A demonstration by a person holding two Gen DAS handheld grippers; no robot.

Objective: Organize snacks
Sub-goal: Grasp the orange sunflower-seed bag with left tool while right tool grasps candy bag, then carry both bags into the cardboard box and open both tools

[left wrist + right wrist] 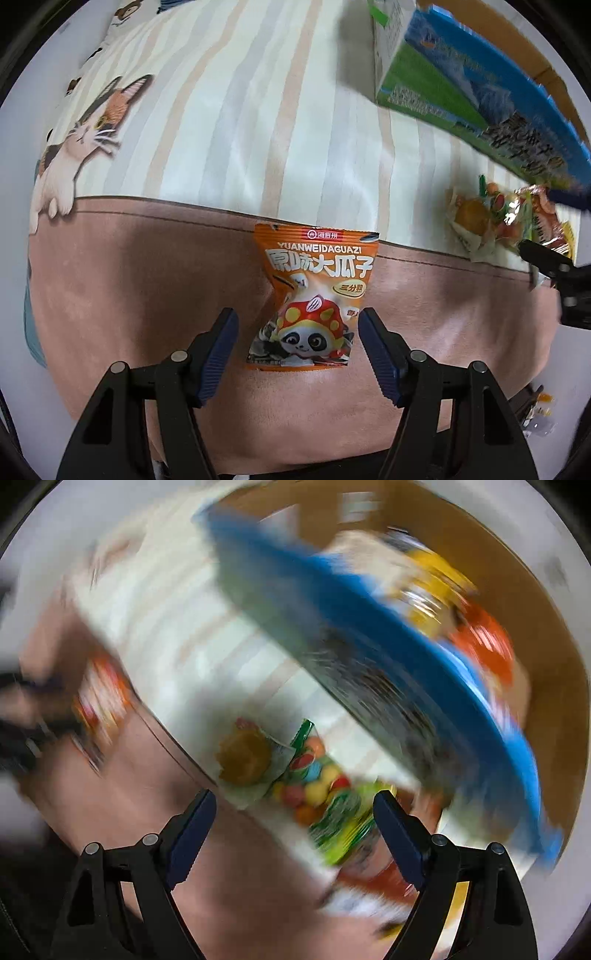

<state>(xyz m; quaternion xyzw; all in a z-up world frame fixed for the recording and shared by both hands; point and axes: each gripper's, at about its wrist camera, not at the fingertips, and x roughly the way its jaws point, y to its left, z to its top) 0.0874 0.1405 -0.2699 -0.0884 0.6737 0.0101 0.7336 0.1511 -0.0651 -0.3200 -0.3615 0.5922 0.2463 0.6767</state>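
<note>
Orange seed packet [314,299] lies flat on pink blanket border [147,295], long axis toward striped sheet [240,110], printed top away from camera. Left hand-held gripper [297,354] straddles lower end, pads apart, not pressing. Right view, blurred: right hand-held gripper [295,834] wide, empty, above mixed snack packs [295,775]; blue carton [351,602] holds packets inside.

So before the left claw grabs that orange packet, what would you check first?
1. Orange packet between the left claw fingers: ok.
2. Pads not yet pressing on it, gaps both sides: ok.
3. Packet lying flat on the cloth: ok.
4. Right claw open: ok.
5. Right claw's view sharp enough to aim: not ok, blurred.
6. Room in the box: cannot tell.
</note>
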